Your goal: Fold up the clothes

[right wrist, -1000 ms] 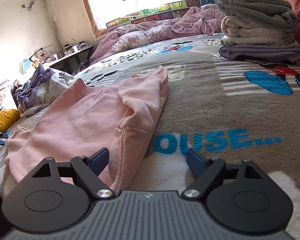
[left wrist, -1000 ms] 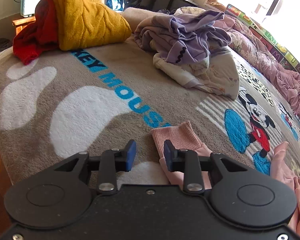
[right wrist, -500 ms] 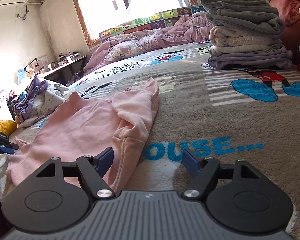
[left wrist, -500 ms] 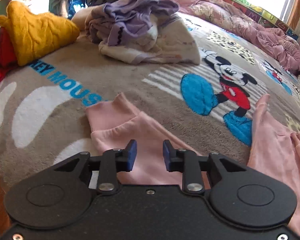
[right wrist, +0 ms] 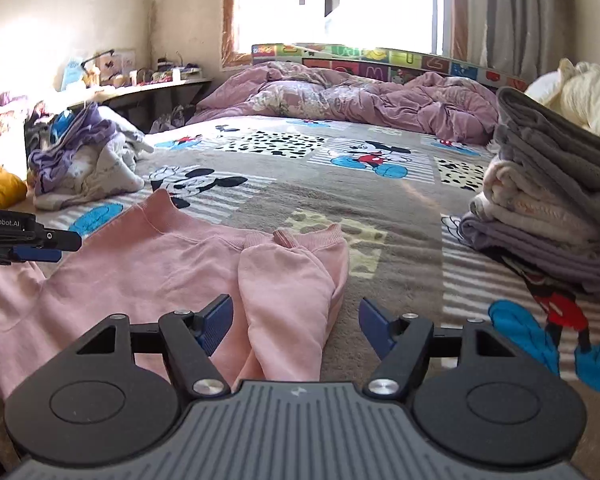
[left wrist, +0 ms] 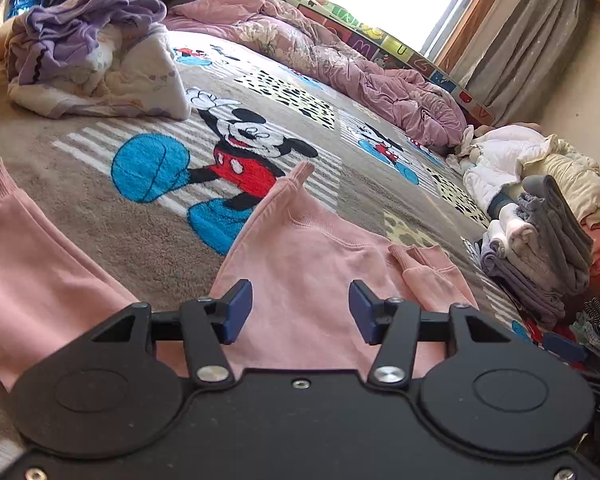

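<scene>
On the bed, spread over the Mickey Mouse blanket, lies the pink sweatshirt, front down or up I cannot tell, its neckband toward twelve o'clock in the right wrist view. Its left sleeve runs out flat toward nine o'clock, while the right sleeve is already laid inward over the body, cuff near the collar.

The step in hand looks like the left side's fold. To do it well, I would take the left sleeve near the shoulder seam rather than the cuff, lift only enough to clear the pile of the blanket, and lay it across so it mirrors the right sleeve; a grip on one layer alone would drag the body askew.

The left hand-held gripper hovers low over the sweatshirt's body, pointing toward one o'clock, jaws wide apart and holding nothing. The right hand-held gripper sits low at the hem end, aimed at twelve o'clock, jaws equally wide and empty, straddling the folded sleeve without pinching it.

At nine o'clock in the right view waits a heap of unfolded laundry; at three o'clock stands a stack of folded clothes.
</scene>
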Motion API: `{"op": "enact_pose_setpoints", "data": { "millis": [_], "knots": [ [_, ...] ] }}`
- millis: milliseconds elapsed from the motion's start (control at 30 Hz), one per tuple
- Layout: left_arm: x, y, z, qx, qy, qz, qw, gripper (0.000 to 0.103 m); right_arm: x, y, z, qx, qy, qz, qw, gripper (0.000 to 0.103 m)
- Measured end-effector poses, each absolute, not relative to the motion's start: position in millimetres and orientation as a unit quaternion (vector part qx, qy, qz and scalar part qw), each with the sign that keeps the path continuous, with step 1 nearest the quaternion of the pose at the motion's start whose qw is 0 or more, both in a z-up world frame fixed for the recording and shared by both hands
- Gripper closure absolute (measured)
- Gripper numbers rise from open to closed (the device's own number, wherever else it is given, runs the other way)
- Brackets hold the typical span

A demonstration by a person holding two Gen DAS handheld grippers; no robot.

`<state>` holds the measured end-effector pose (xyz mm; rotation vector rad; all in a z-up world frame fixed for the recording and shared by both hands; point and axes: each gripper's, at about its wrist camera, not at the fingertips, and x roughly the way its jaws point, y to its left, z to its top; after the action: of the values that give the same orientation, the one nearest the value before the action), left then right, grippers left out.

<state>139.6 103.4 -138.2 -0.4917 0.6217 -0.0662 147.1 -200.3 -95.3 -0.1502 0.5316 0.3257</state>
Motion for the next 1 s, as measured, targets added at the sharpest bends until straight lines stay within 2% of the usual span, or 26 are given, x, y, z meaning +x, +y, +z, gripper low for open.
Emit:
{"op": "enact_pose_setpoints", "data": {
  "millis": [100, 233, 300, 367, 433, 467, 500, 567, 833, 1000],
  "knots": [
    [143.9, 109.1, -156.9, -0.258, 0.326, -0.037, 0.909, 0.051, 173.3, -161.0, -91.3, -0.177, 0.273, 0.178, 0.929, 0.052],
    [147.7, 121.9, -160.6, -0.297, 0.324, -0.055, 0.896, 0.051, 208.4, -120.3, -106.3, -0.256, 0.302, 0.186, 0.899, 0.051],
    [149.8, 125.4, -160.4, -0.304, 0.322, -0.06, 0.895, 0.051, 225.9, -100.0, -113.8, -0.295, 0.315, 0.189, 0.882, 0.046],
    [150.0, 126.5, -161.5, -0.309, 0.323, -0.064, 0.892, 0.051, 241.9, -87.4, -123.1, -0.322, 0.33, 0.184, 0.868, 0.047],
    [149.2, 128.4, -161.1, -0.315, 0.322, -0.067, 0.89, 0.051, 254.6, -89.5, -130.8, -0.322, 0.35, 0.177, 0.862, 0.057],
    [148.6, 129.8, -160.5, -0.318, 0.321, -0.069, 0.889, 0.051, 260.2, -91.7, -133.2, -0.318, 0.358, 0.174, 0.86, 0.076],
    [148.1, 131.1, -159.6, -0.32, 0.32, -0.071, 0.889, 0.051, 262.6, -98.9, -129.6, -0.296, 0.362, 0.174, 0.867, 0.09],
    [147.1, 135.5, -157.7, -0.328, 0.315, -0.07, 0.888, 0.051, 263.5, -119.1, -117.1, -0.241, 0.359, 0.167, 0.886, 0.094],
    [144.0, 141.0, -153.8, -0.344, 0.307, -0.068, 0.885, 0.051, 238.1, -242.6, -69.9, 0.045, 0.316, 0.106, 0.942, 0.094],
    [142.4, 138.9, -152.7, -0.339, 0.305, -0.07, 0.887, 0.051, 203.3, -326.1, -76.7, 0.209, 0.281, 0.065, 0.934, 0.094]
  ]
}}
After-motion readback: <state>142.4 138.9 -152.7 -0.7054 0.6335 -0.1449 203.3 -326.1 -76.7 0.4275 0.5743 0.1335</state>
